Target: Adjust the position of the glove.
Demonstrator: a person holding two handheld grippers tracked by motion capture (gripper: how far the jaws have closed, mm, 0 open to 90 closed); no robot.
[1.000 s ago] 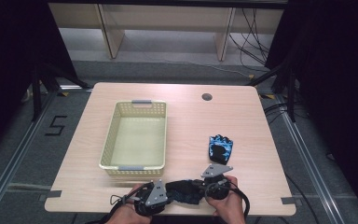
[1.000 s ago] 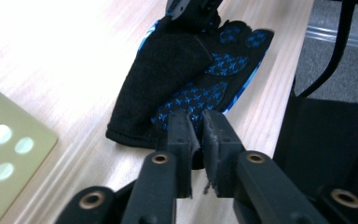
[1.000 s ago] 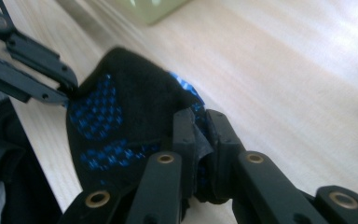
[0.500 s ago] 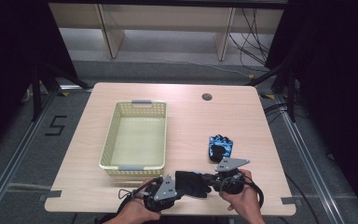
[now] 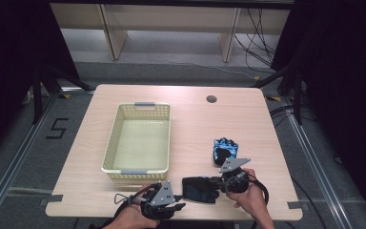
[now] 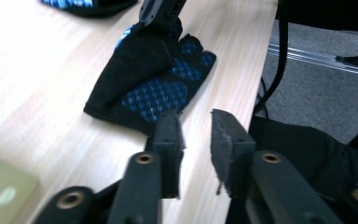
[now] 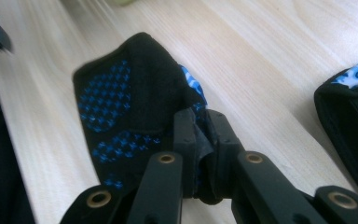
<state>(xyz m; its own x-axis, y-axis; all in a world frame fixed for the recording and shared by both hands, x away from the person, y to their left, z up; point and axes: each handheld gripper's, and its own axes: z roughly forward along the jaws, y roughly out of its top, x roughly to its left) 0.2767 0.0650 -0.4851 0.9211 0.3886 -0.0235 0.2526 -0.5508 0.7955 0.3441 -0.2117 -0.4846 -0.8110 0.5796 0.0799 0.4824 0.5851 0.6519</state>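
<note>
A: Item one, location?

B: Black fabric glove with blue dotted grip pattern (image 5: 199, 189), lying flat on the pale wooden table (image 5: 190, 119) at its near edge, right of centre. It sat between the two tools, with the yellow perforated plastic basket (image 5: 137, 143) just beyond it to the far left.

A: Tool states?

B: Right gripper (image 5: 220, 182): jaws clenched on the glove's right-hand edge; the right gripper view showed black cloth pinched and bunched between them (image 7: 200, 140). Left gripper (image 5: 177, 207): jaws parted with a clear gap, holding nothing, as seen in the left gripper view (image 6: 193, 140).

A: Relation governing the next move?

B: The glove lay just to the right and slightly far of the left gripper, its free edge near those parted jaws but not touching them. Its long axis ran roughly left to right, along the table's near edge. The right hand already had it; the left was the nearer free tool. My judgement: a left-hand grasp would mean a short reach rightward onto the free edge.

A: Condition of item?

B: Limp, slightly rumpled where pinched, palm pattern upward.

A: Item two?

B: A second glove, black with blue-and-white patterned fingers (image 5: 225, 151), lying apart, farther and to the right, untouched.
</note>
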